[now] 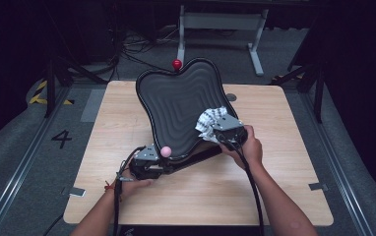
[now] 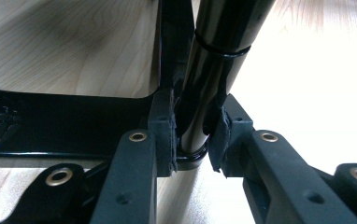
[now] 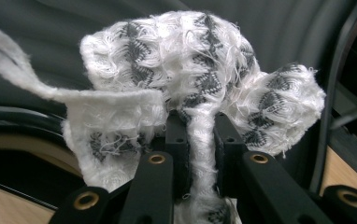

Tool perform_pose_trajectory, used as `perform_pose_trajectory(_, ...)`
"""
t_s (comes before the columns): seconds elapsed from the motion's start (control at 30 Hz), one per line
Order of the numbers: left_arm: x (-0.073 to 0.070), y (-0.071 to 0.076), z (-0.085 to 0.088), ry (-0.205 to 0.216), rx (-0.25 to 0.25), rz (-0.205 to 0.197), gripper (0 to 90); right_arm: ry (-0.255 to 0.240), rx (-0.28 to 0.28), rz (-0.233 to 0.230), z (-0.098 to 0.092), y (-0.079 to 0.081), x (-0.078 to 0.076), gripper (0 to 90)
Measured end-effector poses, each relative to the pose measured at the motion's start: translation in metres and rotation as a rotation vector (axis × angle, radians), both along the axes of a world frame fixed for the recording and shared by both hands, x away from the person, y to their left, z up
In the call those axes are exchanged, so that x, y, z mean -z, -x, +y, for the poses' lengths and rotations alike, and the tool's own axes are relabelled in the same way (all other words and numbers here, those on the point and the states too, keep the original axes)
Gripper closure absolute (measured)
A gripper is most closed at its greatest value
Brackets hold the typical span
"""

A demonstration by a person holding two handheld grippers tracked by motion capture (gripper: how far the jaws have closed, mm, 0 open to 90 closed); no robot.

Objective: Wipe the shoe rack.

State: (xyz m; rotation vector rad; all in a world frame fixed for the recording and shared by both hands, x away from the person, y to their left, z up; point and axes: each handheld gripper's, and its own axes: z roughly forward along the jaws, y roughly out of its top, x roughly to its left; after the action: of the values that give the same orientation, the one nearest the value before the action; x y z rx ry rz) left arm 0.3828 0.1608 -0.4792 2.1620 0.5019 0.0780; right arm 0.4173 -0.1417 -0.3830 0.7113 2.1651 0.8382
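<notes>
**Claws on both ends: one steadying the chair shell, one wiping it**

The left claw (image 1: 149, 156), sitting lower left of centre in the high view, is clamping narrow on a glossy black tube (image 2: 200, 93) of the chair frame, pads pressing it from both sides. That grip is propping the black seat shell (image 1: 176, 108) tilted up off the bench (image 1: 127, 196), its long axis running from lower left to upper right of the frame. Moving rightward, the right claw (image 1: 214, 129) is pinching a white and grey cloth (image 1: 209, 120) tight between its jaws, the bunched cloth lying against the shell's lower right lobe. The unwiped ribbed surface is lying up and to the left of that claw, so the right hand (image 1: 247, 147) looks better placed for the wiping.
</notes>
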Motion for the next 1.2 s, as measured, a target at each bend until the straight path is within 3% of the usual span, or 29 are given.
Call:
perform_pose_trajectory(0.23,0.000,0.000,0.000,0.001,-0.001,0.000,72.1,0.021,0.055,-0.003,-0.015,-0.003,0.002,80.1)
perform_pose_trajectory(0.37,0.000,0.000,0.000,-0.005,0.000,0.002,72.1,0.007,0.046,0.000,-0.017,-0.003,0.002,80.1)
perform_pose_trajectory(0.67,0.000,-0.001,0.000,-0.001,0.002,0.002,72.1,0.003,-0.034,0.000,0.004,0.007,0.003,80.0)
perform_pose_trajectory(0.93,0.000,-0.002,-0.002,-0.003,-0.003,-0.002,72.1,-0.015,-0.072,-0.020,0.020,0.014,0.004,80.4)
perform_pose_trajectory(1.0,0.000,-0.003,-0.002,0.001,-0.016,0.000,72.1,-0.024,-0.095,-0.032,0.023,0.017,0.003,80.4)
perform_pose_trajectory(1.1,0.000,-0.005,-0.003,0.005,-0.023,0.002,72.1,-0.068,-0.154,-0.010,0.026,0.022,0.000,80.2)
perform_pose_trajectory(1.2,0.000,-0.006,-0.004,-0.001,-0.022,0.000,72.0,-0.067,-0.200,-0.002,0.035,0.030,0.000,80.0)
